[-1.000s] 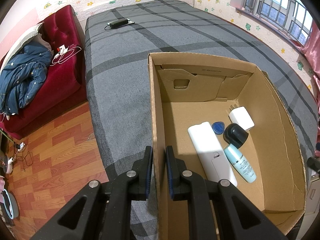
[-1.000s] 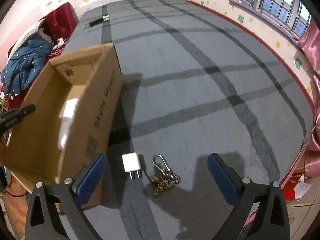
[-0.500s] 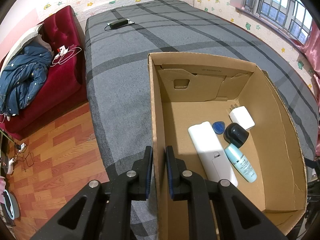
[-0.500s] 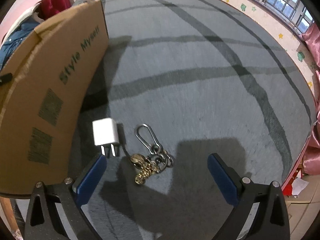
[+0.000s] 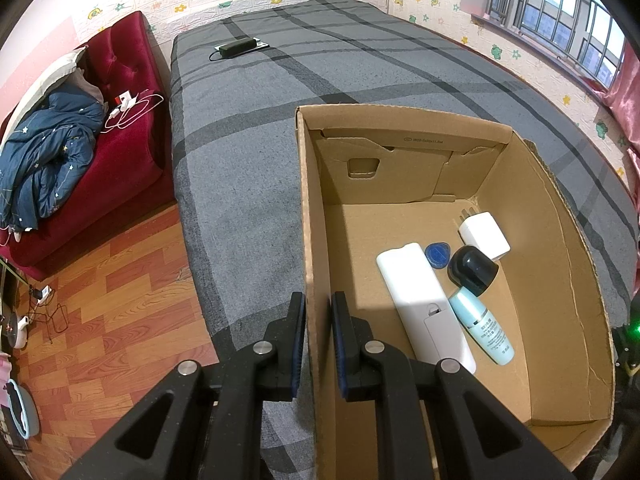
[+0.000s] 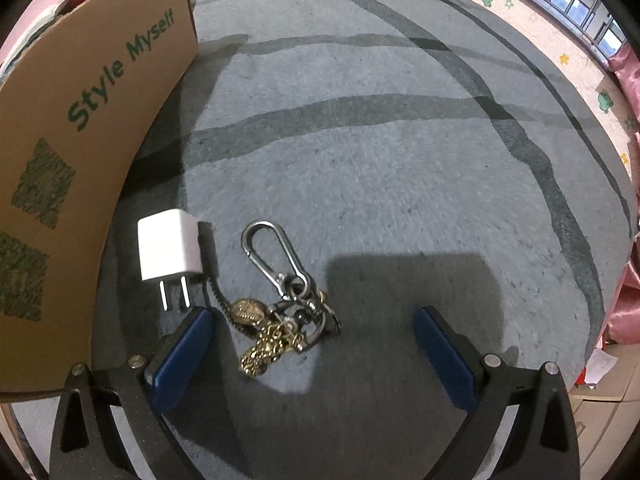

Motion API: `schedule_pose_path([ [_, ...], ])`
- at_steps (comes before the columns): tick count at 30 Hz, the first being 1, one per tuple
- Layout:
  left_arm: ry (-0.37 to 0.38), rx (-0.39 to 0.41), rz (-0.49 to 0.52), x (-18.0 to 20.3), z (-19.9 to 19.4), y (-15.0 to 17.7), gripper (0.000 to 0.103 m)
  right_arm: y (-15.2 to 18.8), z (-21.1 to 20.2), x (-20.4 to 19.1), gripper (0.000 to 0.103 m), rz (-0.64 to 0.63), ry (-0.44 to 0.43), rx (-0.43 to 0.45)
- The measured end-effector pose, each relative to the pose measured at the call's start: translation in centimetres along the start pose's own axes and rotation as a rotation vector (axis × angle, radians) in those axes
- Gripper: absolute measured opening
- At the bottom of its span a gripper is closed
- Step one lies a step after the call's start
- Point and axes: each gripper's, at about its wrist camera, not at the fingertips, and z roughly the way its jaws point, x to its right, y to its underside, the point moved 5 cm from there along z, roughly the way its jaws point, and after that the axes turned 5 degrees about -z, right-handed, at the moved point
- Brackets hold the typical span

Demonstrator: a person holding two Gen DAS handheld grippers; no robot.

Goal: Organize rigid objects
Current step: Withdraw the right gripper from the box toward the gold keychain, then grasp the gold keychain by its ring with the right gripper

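My left gripper (image 5: 318,308) is shut on the near left wall of the open cardboard box (image 5: 308,208), one pad on each side. Inside the box lie a white remote (image 5: 420,304), a pale blue bottle with a black cap (image 5: 478,304), a white charger (image 5: 484,236) and a small blue disc (image 5: 438,254). In the right wrist view my right gripper (image 6: 314,322) stands open, low over the grey bed cover. A bunch of keys with a silver carabiner and gold charms (image 6: 280,292) lies between its fingers. A white plug adapter (image 6: 168,254) lies just left of the keys, beside the box (image 6: 88,120).
The box sits on a grey plaid bed (image 5: 260,120) with a black device and cable (image 5: 236,47) at its far end. A red sofa (image 5: 120,128) with a blue quilt stands left of the bed above wooden floor. Windows and pink curtains line the right.
My right gripper has sunk toward the keys and adapter, which now look larger and closer, with the keys between its fingers. The left gripper and the box have not moved.
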Motion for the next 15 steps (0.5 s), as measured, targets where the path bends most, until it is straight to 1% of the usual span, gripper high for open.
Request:
schedule_pose_path([
  [5, -0.001, 0.000, 0.001, 0.0, 0.0, 0.0, 0.014, 0.0, 0.1, 0.0, 0.103, 0.001, -0.004, 0.007],
  [6, -0.002, 0.000, 0.001, 0.0, 0.0, 0.0, 0.014, 0.0, 0.1, 0.0, 0.101, 0.001, -0.005, 0.009],
  [8, -0.002, 0.000, 0.002, 0.0, 0.0, 0.0, 0.014, -0.1, -0.1, 0.1, 0.087, 0.003, -0.020, 0.016],
  [9, -0.003, 0.000, 0.002, 0.0, 0.0, 0.0, 0.014, -0.2, -0.3, 0.2, 0.069, 0.005, -0.023, 0.026],
  [10, -0.003, 0.000, 0.002, 0.0, 0.0, 0.0, 0.014, -0.3, -0.6, 0.3, 0.047, 0.005, -0.017, 0.038],
  [11, -0.003, 0.000, 0.002, 0.0, 0.0, 0.0, 0.014, -0.4, -0.8, 0.3, 0.041, 0.003, -0.013, 0.040],
  [12, -0.003, 0.000, 0.002, 0.0, 0.0, 0.0, 0.014, -0.5, -0.9, 0.3, 0.026, 0.006, -0.018, 0.040],
  [13, -0.003, 0.000, 0.001, 0.0, 0.0, 0.0, 0.014, -0.5, -1.0, 0.4, 0.021, 0.008, -0.021, 0.042],
  [15, -0.002, 0.000, 0.001, -0.1, 0.0, 0.0, 0.014, -0.5, -1.3, 0.3, 0.017, 0.002, -0.024, 0.048],
])
